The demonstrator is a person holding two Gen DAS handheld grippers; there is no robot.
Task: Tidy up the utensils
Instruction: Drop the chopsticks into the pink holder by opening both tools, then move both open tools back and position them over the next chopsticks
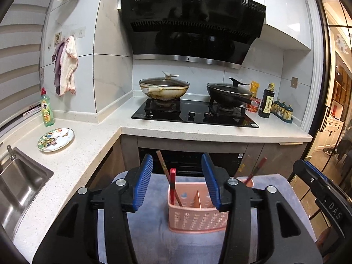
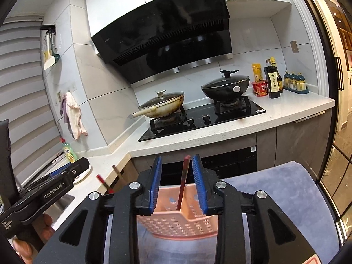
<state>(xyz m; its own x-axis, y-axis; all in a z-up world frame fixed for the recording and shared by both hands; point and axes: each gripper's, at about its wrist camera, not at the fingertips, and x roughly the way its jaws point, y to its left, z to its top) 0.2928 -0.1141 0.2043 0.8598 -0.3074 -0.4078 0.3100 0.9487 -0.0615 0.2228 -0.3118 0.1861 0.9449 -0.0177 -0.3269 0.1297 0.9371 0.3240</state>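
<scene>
Two grippers nearest: left gripper [image 1: 177, 182], jaws parted, blue pads clear of the sticks standing between them; right gripper [image 2: 177, 183], jaws narrowly parted, one reddish chopstick [image 2: 183, 182] upright between the pads, no contact visible.
One pink perforated utensil caddy [image 1: 195, 217], divided into compartments, on a grey-blue cloth [image 1: 149, 231] directly below both tools.
Two sticks in the caddy's left compartment: one red chopstick [image 1: 172, 184], one brown chopstick [image 1: 162, 165], leaning left.
Two further chopsticks [image 1: 256, 169] at the caddy's right end, tips up and tilted right.
One steel sink [image 1: 19, 189], left.
One patterned plate [image 1: 56, 139] and one green detergent bottle [image 1: 46, 109] on the white counter [image 1: 92, 136].
One black hob [image 1: 193, 114], far; two lidded pans: cream wok [image 1: 164, 87], black wok [image 1: 228, 93].
One dark sauce bottle [image 1: 266, 102], right of the hob.
One range hood [image 1: 193, 24] above.
</scene>
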